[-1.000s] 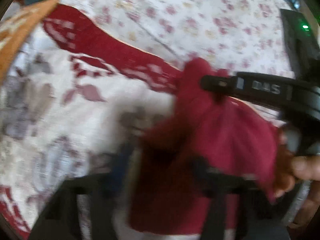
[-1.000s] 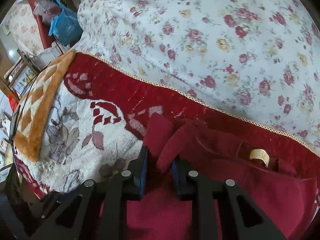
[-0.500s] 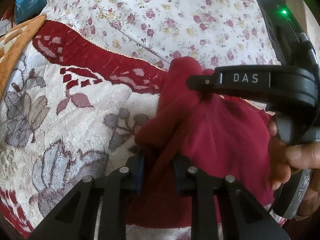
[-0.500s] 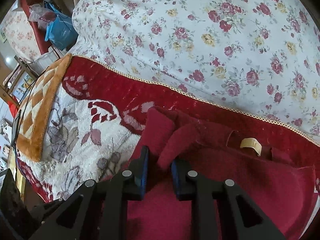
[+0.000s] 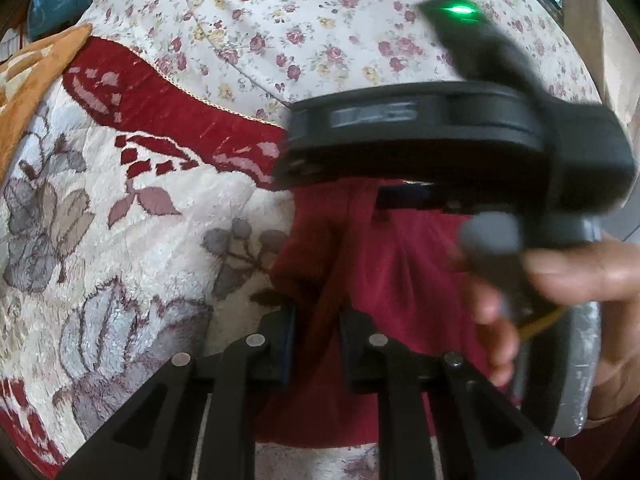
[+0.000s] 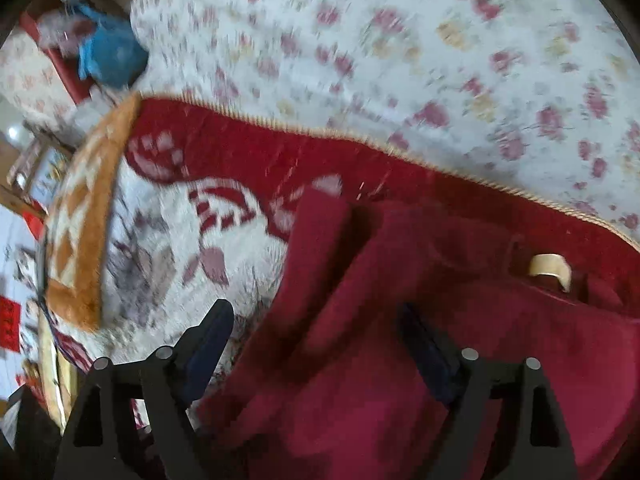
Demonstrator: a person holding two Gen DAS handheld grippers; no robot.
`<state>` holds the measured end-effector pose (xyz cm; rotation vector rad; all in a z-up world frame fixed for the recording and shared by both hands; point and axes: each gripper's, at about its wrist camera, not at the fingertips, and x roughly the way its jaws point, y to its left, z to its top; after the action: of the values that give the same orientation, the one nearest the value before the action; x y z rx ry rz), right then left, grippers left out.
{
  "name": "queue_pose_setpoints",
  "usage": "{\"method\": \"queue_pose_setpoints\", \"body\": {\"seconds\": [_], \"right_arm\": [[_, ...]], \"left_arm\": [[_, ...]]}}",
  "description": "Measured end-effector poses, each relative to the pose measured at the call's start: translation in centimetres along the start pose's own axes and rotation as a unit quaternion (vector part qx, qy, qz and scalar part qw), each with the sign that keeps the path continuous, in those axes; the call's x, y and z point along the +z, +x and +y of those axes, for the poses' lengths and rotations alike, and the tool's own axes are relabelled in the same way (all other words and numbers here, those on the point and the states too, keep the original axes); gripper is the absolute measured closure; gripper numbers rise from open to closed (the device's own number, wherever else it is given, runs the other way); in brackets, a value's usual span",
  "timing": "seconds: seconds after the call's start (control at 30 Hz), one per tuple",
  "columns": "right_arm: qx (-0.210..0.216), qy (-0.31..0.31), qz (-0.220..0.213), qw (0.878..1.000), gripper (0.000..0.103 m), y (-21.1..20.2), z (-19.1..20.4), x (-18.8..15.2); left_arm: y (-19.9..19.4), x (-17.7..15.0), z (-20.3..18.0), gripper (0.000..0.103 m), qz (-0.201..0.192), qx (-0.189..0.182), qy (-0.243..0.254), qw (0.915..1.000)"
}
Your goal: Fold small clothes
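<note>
The right gripper (image 6: 316, 344) had just spread its jaws, releasing the red garment (image 6: 400, 360), while the left gripper (image 5: 316, 344) kept pinching a fold between its jaws, suggesting the fold was laid.

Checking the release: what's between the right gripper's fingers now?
In the right wrist view, the right gripper stands open; a raised fold of the red garment lies between its fingers, unpinched.

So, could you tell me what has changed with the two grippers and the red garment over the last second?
The right gripper has opened its jaws wide and let go of the red garment, which now lies loose between its fingers on the blanket. In the left wrist view it has swung closer across the frame. The left gripper stays shut on a fold of the garment, and the garment remains on the blanket beside the floral sheet.
</note>
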<state>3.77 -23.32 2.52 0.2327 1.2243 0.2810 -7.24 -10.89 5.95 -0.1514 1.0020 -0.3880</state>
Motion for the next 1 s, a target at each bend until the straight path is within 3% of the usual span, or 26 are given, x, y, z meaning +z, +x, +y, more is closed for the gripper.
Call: {"method": "queue_pose_setpoints", "body": {"seconds": [0.07, 0.13, 0.17, 0.23, 0.3, 0.33, 0.57, 0.83, 1.0], "right_arm": [[-0.014, -0.012, 0.009, 1.0, 0.021, 1.0, 0.4, 0.0], [-0.049, -0.031, -0.001, 0.998, 0.057, 1.0, 0.5, -0.3], [-0.044, -0.033, -0.014, 0.998, 0.061, 0.6, 0.2, -0.6], [-0.032, -0.023, -0.03, 0.999, 0.071, -0.1, -0.6, -0.7], [-0.022, -0.019, -0.043, 0.999, 0.072, -0.9, -1.2, -0.8], [-0.017, -0.018, -0.051, 0.998, 0.072, -1.3, -1.4, -0.8], [-0.016, -0.015, -0.065, 0.998, 0.072, -2.2, -1.7, -1.2], [-0.013, -0.019, -0.06, 0.998, 0.072, -2.1, -1.6, -1.3], [-0.005, -0.015, -0.052, 0.999, 0.071, -2.0, -1.8, -1.3]], "left_arm": [[0.1, 0.1, -0.1, 0.087, 0.002, -0.001, 0.002, 1.0], [0.1, 0.1, -0.2, 0.087, 0.004, 0.0, 0.006, 1.0], [0.1, 0.1, -0.3, 0.086, 0.004, 0.003, 0.009, 0.9999], [-0.1, 0.2, -0.4, 0.073, 0.001, 0.011, 0.013, 0.9999], [-0.3, 0.2, -0.5, 0.037, -0.005, 0.019, 0.016, 0.9997], [-0.4, 0.2, -0.5, 0.034, -0.009, 0.021, 0.014, 0.9996], [0.1, 0.2, -0.2, 0.032, -0.003, 0.047, 0.018, 0.9987], [1.3, 0.4, 0.7, 0.022, 0.007, 0.062, 0.012, 0.9979], [2.1, 0.3, 1.5, 0.023, 0.027, 0.043, -0.012, 0.9986]]}}
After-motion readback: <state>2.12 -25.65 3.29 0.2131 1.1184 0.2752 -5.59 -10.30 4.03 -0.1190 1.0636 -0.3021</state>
